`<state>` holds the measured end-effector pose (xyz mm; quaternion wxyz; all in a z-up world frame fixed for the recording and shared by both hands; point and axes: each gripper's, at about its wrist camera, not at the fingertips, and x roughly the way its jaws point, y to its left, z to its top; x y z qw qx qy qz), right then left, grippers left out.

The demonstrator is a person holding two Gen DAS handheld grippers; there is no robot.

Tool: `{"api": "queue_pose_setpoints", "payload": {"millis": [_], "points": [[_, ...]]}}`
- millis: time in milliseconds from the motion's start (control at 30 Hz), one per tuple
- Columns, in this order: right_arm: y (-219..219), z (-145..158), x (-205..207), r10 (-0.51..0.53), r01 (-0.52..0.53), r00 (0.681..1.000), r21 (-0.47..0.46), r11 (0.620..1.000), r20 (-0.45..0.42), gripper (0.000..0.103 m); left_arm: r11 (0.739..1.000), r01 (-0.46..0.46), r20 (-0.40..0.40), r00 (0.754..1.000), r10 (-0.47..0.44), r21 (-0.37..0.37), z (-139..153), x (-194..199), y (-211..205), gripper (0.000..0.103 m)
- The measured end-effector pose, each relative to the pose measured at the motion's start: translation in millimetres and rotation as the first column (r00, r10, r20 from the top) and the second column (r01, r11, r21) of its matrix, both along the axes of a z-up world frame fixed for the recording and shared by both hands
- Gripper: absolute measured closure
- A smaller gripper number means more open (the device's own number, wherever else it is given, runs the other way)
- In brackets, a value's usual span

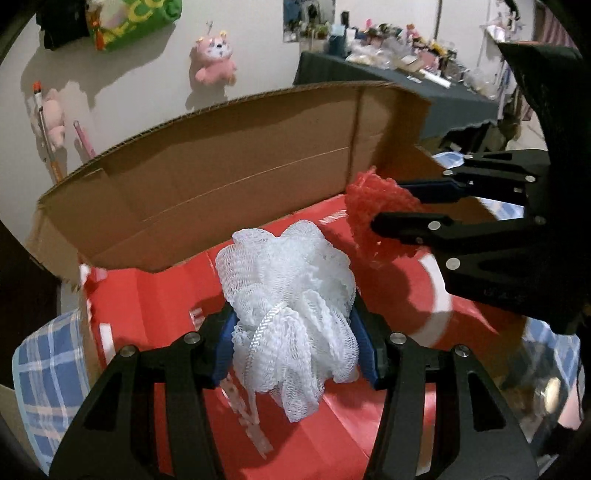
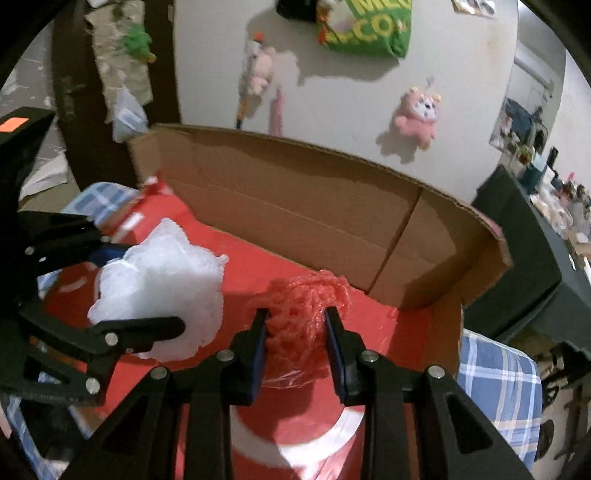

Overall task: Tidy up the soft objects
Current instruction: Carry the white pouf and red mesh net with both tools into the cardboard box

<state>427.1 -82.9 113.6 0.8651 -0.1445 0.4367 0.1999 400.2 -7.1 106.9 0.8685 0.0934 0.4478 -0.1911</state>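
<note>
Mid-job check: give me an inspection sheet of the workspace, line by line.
Surface: plaid cloth under an open cardboard box with a red floor.
Job's things: white mesh puff and red mesh puff, both held over the box.
Clutter: nothing seen inside the box.
Grippers: left gripper shut on the white puff; right gripper shut on the red puff.
Cables: nothing seen.
Surroundings: pink plush and green bag on the wall; crowded dark table behind.
</note>
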Motion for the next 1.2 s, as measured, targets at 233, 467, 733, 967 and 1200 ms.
{"api": "queue_pose_setpoints", "payload": {"millis": [233, 467, 733, 967, 1200], "points": [[-1, -19, 34, -0.076, 0.077, 0.996, 0.015, 0.997, -0.047, 0.071, 0.999, -0.035, -0.014, 0.999, 0.035, 0.005, -13, 32, -1, 0.051], [4, -34, 40, -0.087, 0.087, 0.994, -0.005, 0.996, -0.072, 0.065, 0.999, -0.044, -0.001, 0.999, 0.044, 0.026, -22, 42, -2, 0.046], [11, -35, 39, -0.079, 0.078, 0.995, -0.028, 0.997, -0.067, 0.055, 0.998, -0.055, 0.011, 0.998, 0.055, 0.032, -22, 42, 1, 0.039], [11, -36, 38, -0.081, 0.079, 0.994, -0.029, 0.996, -0.074, 0.05, 0.997, -0.068, 0.02, 0.998, 0.067, 0.04, -21, 44, 4, 0.031], [9, -34, 40, -0.085, 0.084, 0.993, -0.02, 0.996, -0.08, 0.04, 0.996, -0.079, 0.009, 0.997, 0.078, 0.031, -20, 45, 8, 0.028]]}}
